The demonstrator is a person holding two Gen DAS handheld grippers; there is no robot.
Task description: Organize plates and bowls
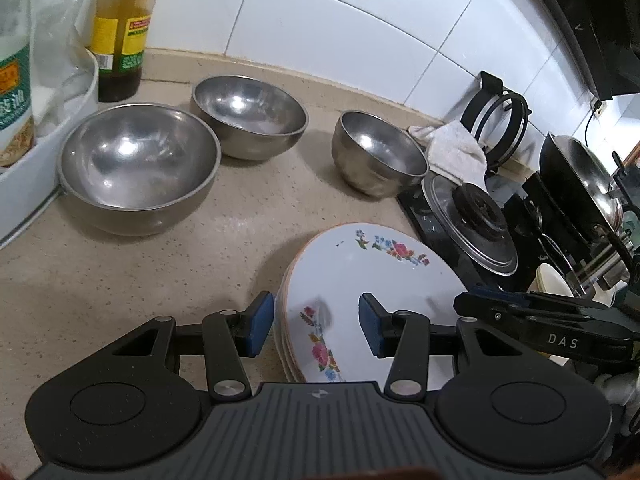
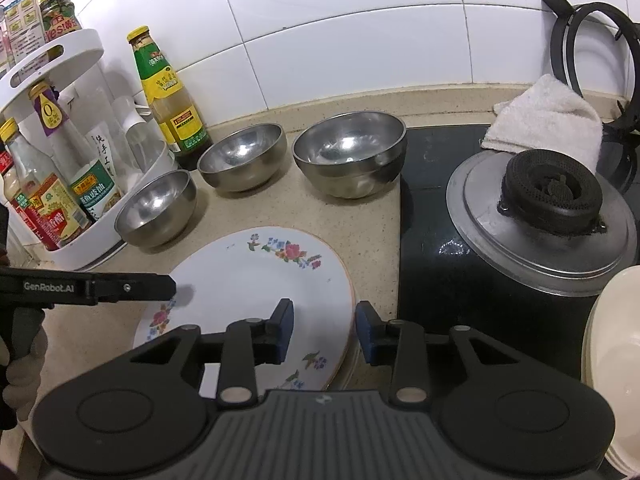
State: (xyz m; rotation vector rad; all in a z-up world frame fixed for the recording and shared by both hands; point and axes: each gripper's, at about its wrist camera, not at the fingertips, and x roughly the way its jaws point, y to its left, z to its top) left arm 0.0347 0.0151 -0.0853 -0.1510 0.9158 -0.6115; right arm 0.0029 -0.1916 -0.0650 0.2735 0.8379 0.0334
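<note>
We saw the beige counter (image 2: pixel 248 208) holding the stack of floral plates (image 2: pixel 256 284) beside the stove (image 2: pixel 424 264), with three steel bowls (image 2: pixel 348 152) behind it. Our left gripper (image 1: pixel 316 326) straddled the stack's left edge, fingers released; our right gripper (image 2: pixel 324 330) spanned its right rim, likewise released.

Open counter near-left, crowded far edge and right

Bare countertop (image 1: pixel 120 280) lies left of the floral plate stack (image 2: pixel 256 280); three steel bowls (image 2: pixel 348 156) line the far side, a white bottle rack (image 2: pixel 92 216) blocks the far left, and the gas burner (image 2: pixel 552 196) hems the right.
</note>
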